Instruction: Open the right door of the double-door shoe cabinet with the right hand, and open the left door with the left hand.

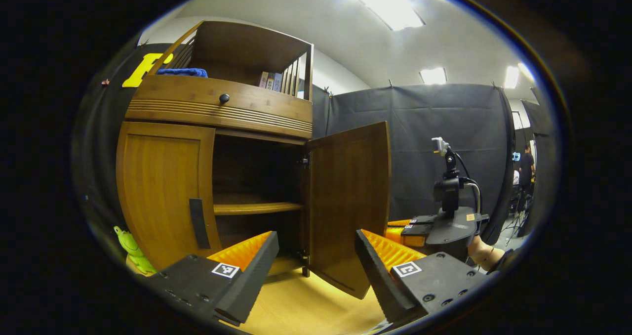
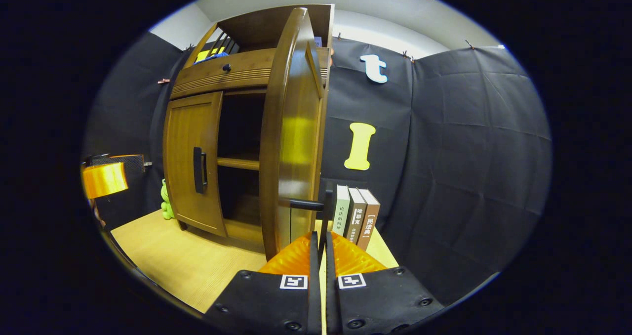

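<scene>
The wooden shoe cabinet [image 1: 217, 110] stands on a light wooden floor. Its left door [image 1: 158, 187] is closed, with a black vertical handle [image 1: 199, 223] near its inner edge. My left gripper [image 1: 316, 256] is open in front of the cabinet, a short way from that handle. The right door [image 1: 345, 201] stands swung out, showing a shelf [image 1: 256, 207] inside. In the right gripper view this door [image 2: 294, 142] appears edge-on, and my right gripper [image 2: 320, 238] is shut on its black handle [image 2: 327, 211]. The left door [image 2: 190, 162] and its handle [image 2: 199, 169] sit further left.
Three books [image 2: 355, 216] stand upright just right of the open door. A green frog toy [image 1: 131, 248] sits at the cabinet's left foot. A drawer knob [image 1: 224, 98] and a blue cloth [image 1: 182, 71] are above the doors. The right gripper [image 1: 444, 226] and the hand holding it are beyond the open door.
</scene>
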`<state>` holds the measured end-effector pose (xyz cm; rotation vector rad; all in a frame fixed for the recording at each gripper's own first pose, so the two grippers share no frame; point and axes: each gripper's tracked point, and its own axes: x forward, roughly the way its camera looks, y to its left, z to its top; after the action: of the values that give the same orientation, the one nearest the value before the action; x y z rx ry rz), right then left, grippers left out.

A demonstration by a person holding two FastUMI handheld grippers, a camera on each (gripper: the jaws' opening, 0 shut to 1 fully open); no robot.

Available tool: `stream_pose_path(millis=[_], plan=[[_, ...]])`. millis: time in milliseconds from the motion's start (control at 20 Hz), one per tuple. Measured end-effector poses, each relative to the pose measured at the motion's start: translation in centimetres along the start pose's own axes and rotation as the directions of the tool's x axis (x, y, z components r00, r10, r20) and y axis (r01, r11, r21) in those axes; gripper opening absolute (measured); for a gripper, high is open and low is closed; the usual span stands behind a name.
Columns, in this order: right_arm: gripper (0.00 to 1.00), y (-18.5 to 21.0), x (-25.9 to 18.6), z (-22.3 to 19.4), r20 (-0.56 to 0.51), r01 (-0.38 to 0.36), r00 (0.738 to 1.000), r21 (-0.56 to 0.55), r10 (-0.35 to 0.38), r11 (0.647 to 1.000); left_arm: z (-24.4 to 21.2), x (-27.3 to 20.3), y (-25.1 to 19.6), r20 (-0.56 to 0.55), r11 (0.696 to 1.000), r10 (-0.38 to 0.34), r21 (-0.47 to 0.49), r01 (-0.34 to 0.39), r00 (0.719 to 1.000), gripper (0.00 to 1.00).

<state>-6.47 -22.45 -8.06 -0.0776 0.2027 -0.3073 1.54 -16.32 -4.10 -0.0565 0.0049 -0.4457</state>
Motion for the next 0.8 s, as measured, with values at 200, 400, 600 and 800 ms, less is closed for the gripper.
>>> stream_pose_path(millis=[200, 400, 600, 800], plan=[[0.07, -0.9, -0.2, -0.2, 0.001, 0.005, 1.000, -0.002, -0.005, 1.000, -0.3, 1.3, 0.1, -0.003, 1.000, -0.008, -0.005, 0.008, 1.000, 0.97], [0.07, -1.5, -0.5, -0.3, 0.002, 0.012, 1.000, -0.005, -0.012, 1.000, -0.6, 2.2, 0.9, 0.002, 1.000, 0.017, 0.008, -0.017, 1.000, 0.96], [0.07, -3.2, -0.9, -0.5, 0.003, 0.052, 0.999, -0.022, -0.052, 0.998, -1.2, 4.2, 3.1, -0.003, 0.996, 0.088, 0.008, -0.088, 0.996, 0.96], [0.05, -4.5, -2.2, -0.6, -0.001, 0.100, 0.995, -0.050, -0.100, 0.994, -1.8, 5.2, 2.9, -0.019, 0.996, 0.088, -0.014, -0.088, 0.996, 0.97]])
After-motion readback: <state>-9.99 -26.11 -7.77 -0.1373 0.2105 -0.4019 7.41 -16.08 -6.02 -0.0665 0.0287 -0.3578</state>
